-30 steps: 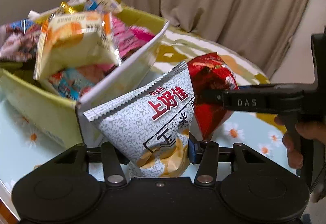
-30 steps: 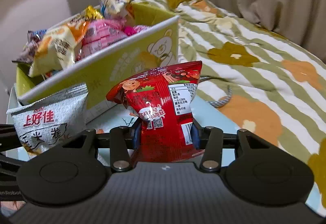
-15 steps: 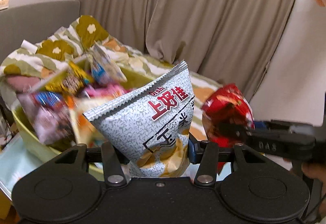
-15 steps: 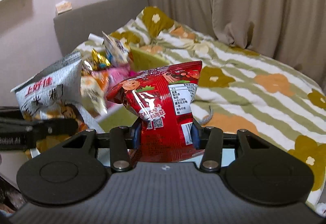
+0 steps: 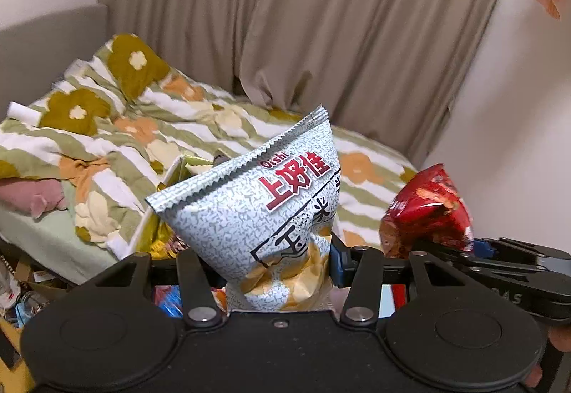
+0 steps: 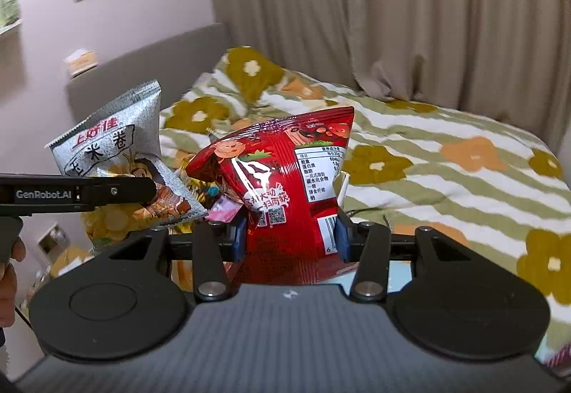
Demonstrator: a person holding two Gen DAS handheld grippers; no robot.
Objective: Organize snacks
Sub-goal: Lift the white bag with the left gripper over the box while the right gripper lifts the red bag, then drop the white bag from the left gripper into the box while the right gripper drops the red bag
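My left gripper (image 5: 267,259) is shut on the lower part of a grey-white speckled chip bag (image 5: 249,207) with red lettering, held upright in the air. My right gripper (image 6: 291,239) is shut on a red snack bag (image 6: 285,179), also upright. The red bag (image 5: 428,211) shows at the right of the left wrist view, level with the grey one. In the right wrist view the grey bag (image 6: 107,146) hangs at the left. Below and behind both bags lies the yellow-green snack box (image 5: 157,211), mostly hidden, with several packets (image 6: 214,195) in it.
A bed with a striped floral duvet (image 6: 428,157) fills the space beyond the bags. Beige curtains (image 5: 321,18) and a grey headboard (image 6: 150,64) stand behind it. Clutter lies on the floor at lower left (image 5: 21,289). A person's hand (image 6: 9,282) holds the left gripper.
Both grippers have risen with their bags, from table level beside the box to above it. The box has sunk low in both views and the bed and curtains now fill them.
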